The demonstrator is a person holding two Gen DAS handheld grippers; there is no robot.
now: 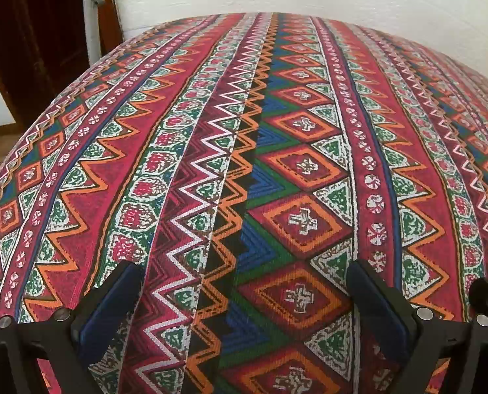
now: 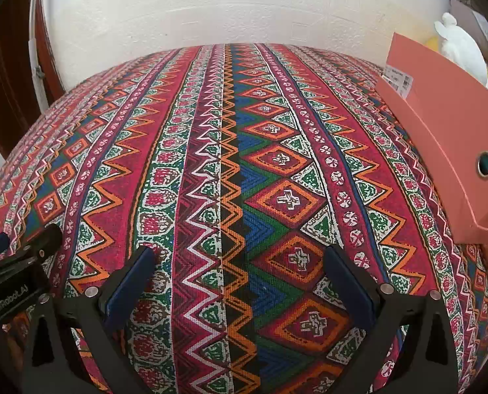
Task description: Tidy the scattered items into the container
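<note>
Looking down along both tools, I see my left gripper point(image 1: 244, 275) and my right gripper point(image 2: 240, 262) each with fingers spread wide and nothing between the blue pads, only patterned cloth beneath. That striped tablecloth point(image 1: 211, 164), red, orange, green and blue, covers the whole table and looks bare in both views: I can find no scattered items on it. In the right wrist view the left tool shows at the lower left edge, side by side with mine. Further out, at the right edge of that same view, a salmon-pink cardboard box point(image 2: 447, 138) rests on the cloth, well apart from both tools; I take it for the container. Beyond it sit a white soft object point(image 2: 457, 42) and the pale wall point(image 2: 211, 16). I judge the tidying not yet begun.
</note>
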